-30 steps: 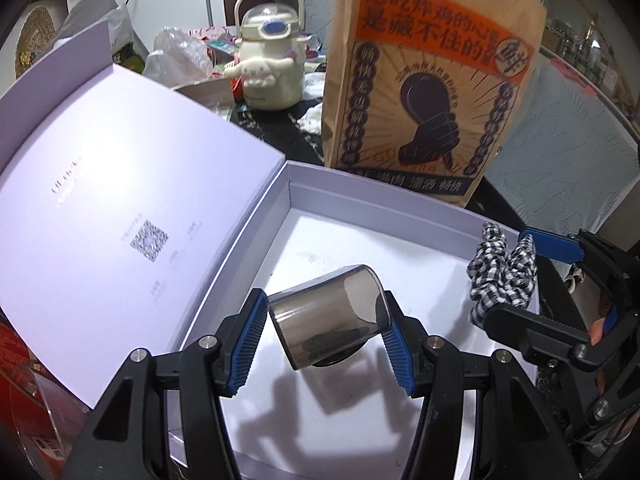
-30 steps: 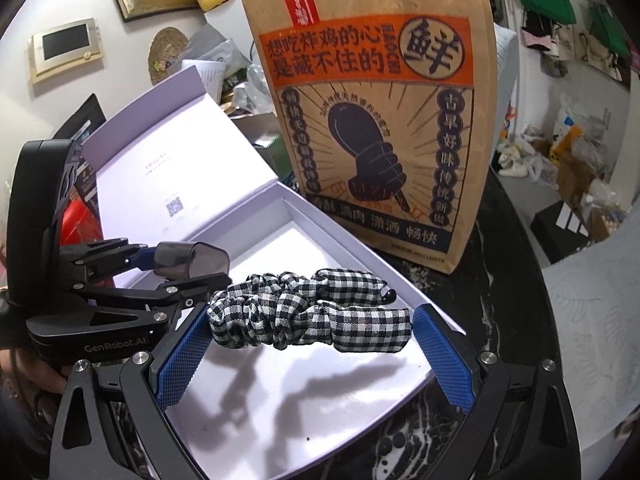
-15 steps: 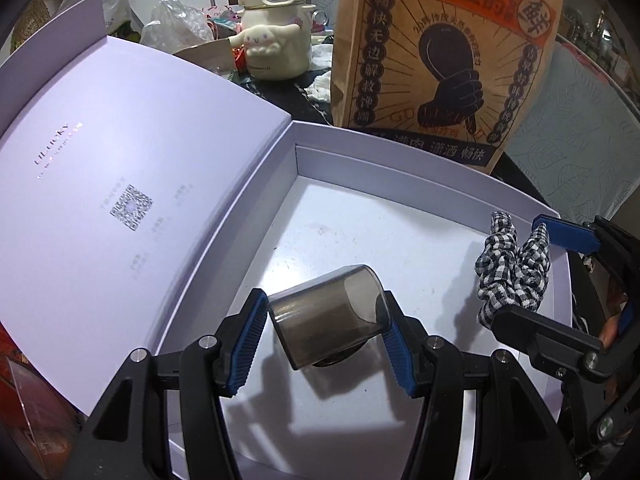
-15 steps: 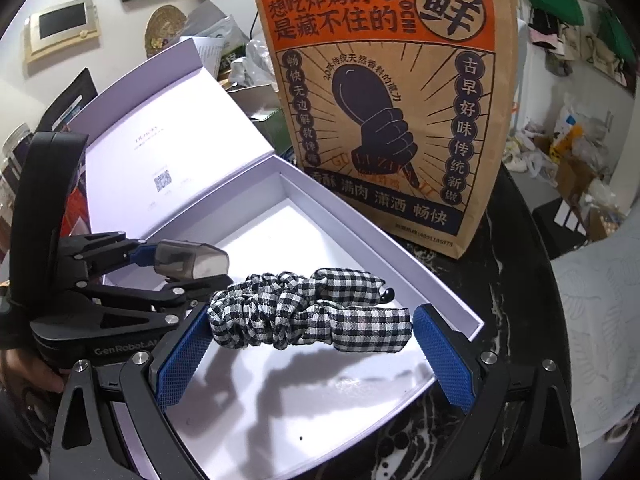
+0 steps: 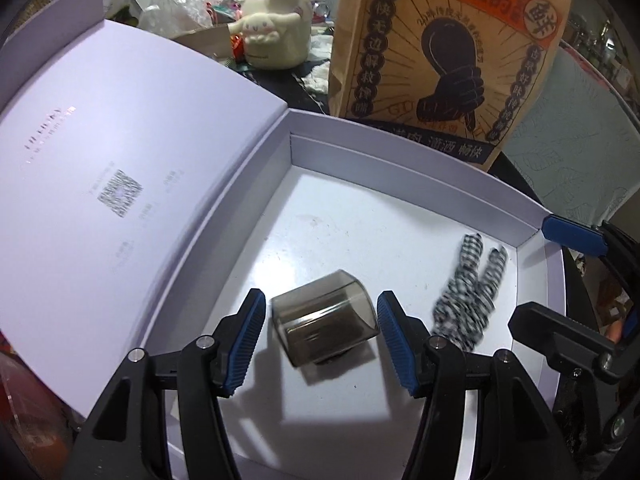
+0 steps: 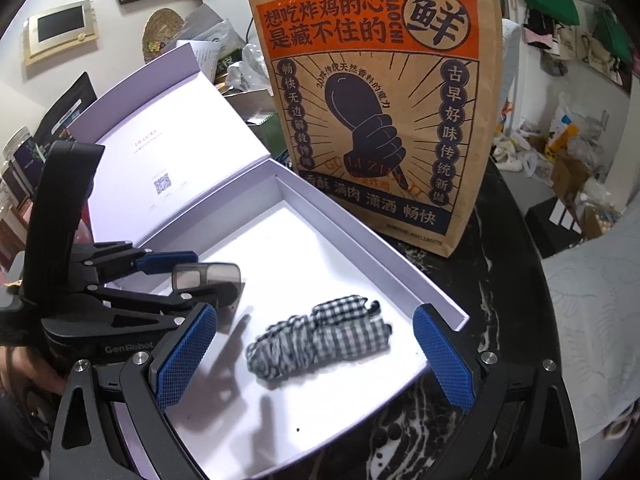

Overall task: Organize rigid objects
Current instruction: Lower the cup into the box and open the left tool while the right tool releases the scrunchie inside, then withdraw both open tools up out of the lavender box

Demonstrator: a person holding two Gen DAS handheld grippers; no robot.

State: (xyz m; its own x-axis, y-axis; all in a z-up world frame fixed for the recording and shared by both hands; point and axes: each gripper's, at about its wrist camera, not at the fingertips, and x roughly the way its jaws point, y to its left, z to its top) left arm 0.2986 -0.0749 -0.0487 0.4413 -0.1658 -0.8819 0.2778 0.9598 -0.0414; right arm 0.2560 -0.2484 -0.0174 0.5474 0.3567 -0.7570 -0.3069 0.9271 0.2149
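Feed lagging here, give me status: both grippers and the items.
Left gripper open around smoky grey plastic container. Right gripper open, black-and-white checked fabric scrunchie lying loose in lilac box. Nothing obstructing.

Both handheld grippers, the left gripper (image 5: 322,338) and the right gripper (image 6: 312,354), had matte black plastic frames with silver screws and blue ribbed pads on their fingers (image 6: 182,356). White "GenRobot" lettering marked the left one's side.
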